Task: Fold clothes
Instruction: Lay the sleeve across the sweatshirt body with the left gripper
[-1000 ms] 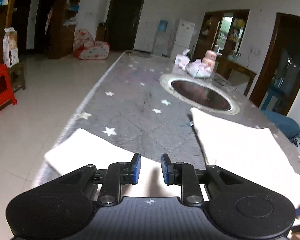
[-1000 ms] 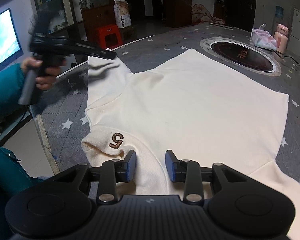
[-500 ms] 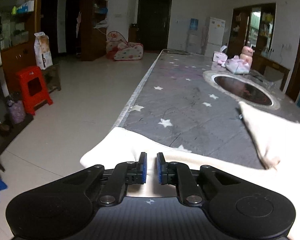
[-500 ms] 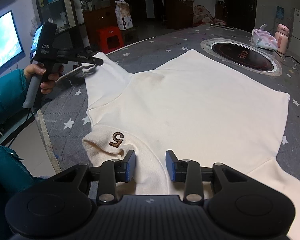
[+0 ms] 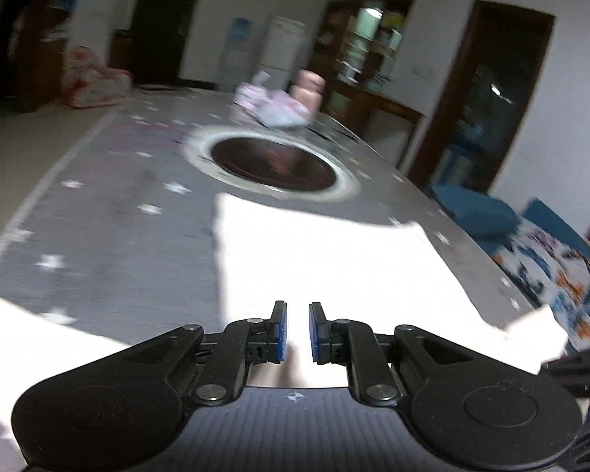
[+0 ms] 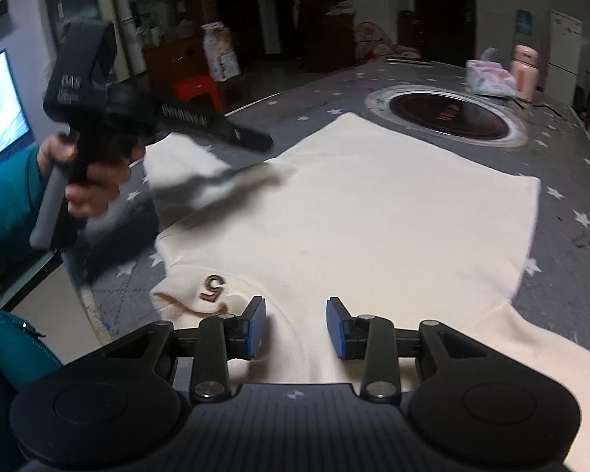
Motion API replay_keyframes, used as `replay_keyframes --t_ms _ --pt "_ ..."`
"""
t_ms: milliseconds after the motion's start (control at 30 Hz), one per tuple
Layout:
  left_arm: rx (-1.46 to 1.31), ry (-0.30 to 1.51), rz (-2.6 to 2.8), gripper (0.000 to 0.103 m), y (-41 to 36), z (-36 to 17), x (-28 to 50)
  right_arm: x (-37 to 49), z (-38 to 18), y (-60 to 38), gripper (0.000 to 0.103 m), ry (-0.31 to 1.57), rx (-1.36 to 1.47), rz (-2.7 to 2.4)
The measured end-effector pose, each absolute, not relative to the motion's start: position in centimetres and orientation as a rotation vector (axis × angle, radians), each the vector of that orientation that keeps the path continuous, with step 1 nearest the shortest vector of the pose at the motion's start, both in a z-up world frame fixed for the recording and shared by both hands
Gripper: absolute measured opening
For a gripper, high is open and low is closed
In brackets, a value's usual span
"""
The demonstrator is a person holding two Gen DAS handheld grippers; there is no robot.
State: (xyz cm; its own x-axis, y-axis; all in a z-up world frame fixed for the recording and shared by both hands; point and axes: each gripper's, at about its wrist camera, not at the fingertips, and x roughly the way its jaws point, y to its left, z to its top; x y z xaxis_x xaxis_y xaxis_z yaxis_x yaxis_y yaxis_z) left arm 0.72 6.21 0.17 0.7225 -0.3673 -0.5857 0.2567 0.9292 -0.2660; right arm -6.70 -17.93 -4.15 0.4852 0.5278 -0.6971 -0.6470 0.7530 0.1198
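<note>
A cream sweatshirt (image 6: 373,212) with a brown "5" at the collar (image 6: 212,287) lies flat on the grey star-patterned table (image 6: 562,275). My left gripper (image 5: 295,332) is nearly shut on the left sleeve (image 6: 200,181) and carries it over the shirt body (image 5: 326,259); the frame is blurred. In the right wrist view the left gripper (image 6: 251,139) hangs above the sleeve. My right gripper (image 6: 295,326) is open and empty, low over the shirt beside the collar.
A round dark cooktop (image 6: 448,116) is set in the table beyond the shirt. A pink tissue pack (image 6: 489,78) and a pink jar (image 6: 525,69) stand behind it. The table's left edge (image 6: 86,299) drops to the floor. A red stool (image 6: 194,90) stands off the table.
My left gripper has lifted the sleeve and swung right, over the shirt body. Its jaws closed on the sleeve about half a second ago. The right gripper has stayed put.
</note>
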Motion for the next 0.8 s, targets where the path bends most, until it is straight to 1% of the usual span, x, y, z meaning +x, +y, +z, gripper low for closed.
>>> replay_keyframes --t_ms 167,367,467,500,533,567,600,633,700,800 --pt "-0.152 0.740 -0.319 0.013 5.9 -2.0 1.9 -6.6 -4.9 -19.5 0.034 0.818 -0.145 0.666" --pt "-0.127 0.739 -0.313 0.013 5.8 -2.1 1.9 -6.9 -3.8 -21.9 0.034 0.783 -0.075 0.632" --pt "-0.111 0.733 -0.316 0.015 5.5 -1.9 1.6 -6.2 -4.2 -23.9 0.034 0.786 -0.055 0.545" --pt "-0.099 0.729 -0.319 0.018 5.3 -1.7 1.4 -6.1 -4.6 -24.4 0.034 0.797 -0.054 0.519" --pt "-0.087 0.725 -0.323 0.025 5.0 -1.6 1.3 -5.9 -5.0 -24.9 0.034 0.808 -0.054 0.493" --pt "-0.076 0.721 -0.327 0.029 4.8 -1.4 1.1 -6.0 -5.1 -25.4 0.034 0.811 -0.044 0.484" --pt "-0.064 0.717 -0.330 0.038 4.5 -1.3 0.9 -6.3 -5.0 -25.9 0.034 0.807 -0.032 0.482" --pt "-0.052 0.713 -0.334 0.044 4.3 -1.1 0.8 -6.5 -4.8 -26.2 0.034 0.798 -0.030 0.474" --pt "-0.029 0.705 -0.341 0.044 3.8 -0.8 0.5 -7.2 -4.3 -26.9 0.034 0.775 -0.024 0.449" --pt "-0.013 0.688 -0.385 0.051 2.5 -0.1 -0.4 -7.5 -4.4 -28.2 0.034 0.778 0.003 0.402"
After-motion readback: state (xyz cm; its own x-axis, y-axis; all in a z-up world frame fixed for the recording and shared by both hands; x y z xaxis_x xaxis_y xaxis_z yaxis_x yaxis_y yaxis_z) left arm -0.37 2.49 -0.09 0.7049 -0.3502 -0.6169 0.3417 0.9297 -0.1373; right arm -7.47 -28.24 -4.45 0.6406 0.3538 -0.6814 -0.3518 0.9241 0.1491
